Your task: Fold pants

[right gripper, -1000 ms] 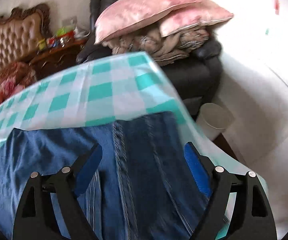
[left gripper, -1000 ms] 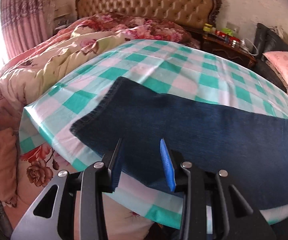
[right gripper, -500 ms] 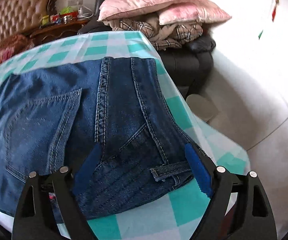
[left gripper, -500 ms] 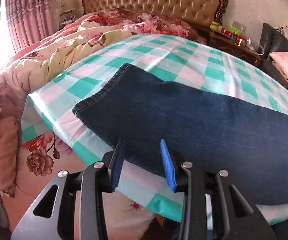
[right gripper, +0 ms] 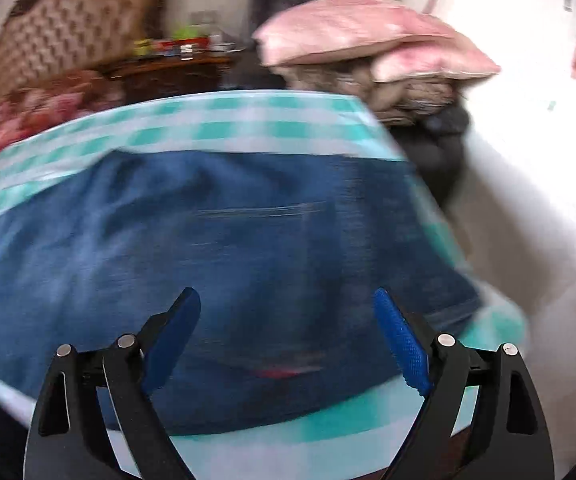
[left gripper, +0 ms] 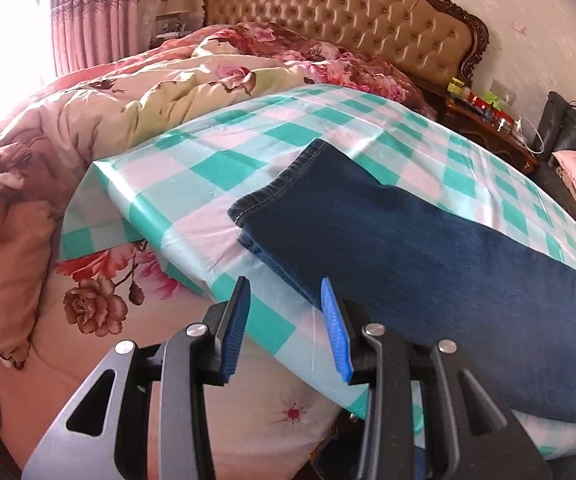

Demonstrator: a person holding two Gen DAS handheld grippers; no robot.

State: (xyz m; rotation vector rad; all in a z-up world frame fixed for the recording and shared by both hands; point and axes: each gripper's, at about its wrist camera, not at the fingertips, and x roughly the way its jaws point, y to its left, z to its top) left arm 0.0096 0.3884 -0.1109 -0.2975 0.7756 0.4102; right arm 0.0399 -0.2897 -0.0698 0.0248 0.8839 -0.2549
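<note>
Dark blue jeans (left gripper: 427, 256) lie flat on a table with a teal and white checked cloth (left gripper: 216, 168), legs stacked, hems toward the left. My left gripper (left gripper: 284, 312) is open and empty, above the table's near edge just short of the leg's near side. In the right wrist view, which is blurred, the waist end of the jeans (right gripper: 228, 248) lies on the cloth (right gripper: 272, 128). My right gripper (right gripper: 288, 320) is wide open and empty above the near edge of the jeans.
A bed with a floral quilt (left gripper: 100, 120) and a tufted headboard (left gripper: 339, 20) stands behind and left of the table. A wooden nightstand (left gripper: 487, 124) holds small items. A dark armchair (right gripper: 439, 148) stacked with pink pillows (right gripper: 367, 36) stands beyond the table's right end.
My left gripper has pulled back and left, off the jeans leg to the table's edge. My right gripper has swung over the waist end; its view is now motion-blurred. Both stay open.
</note>
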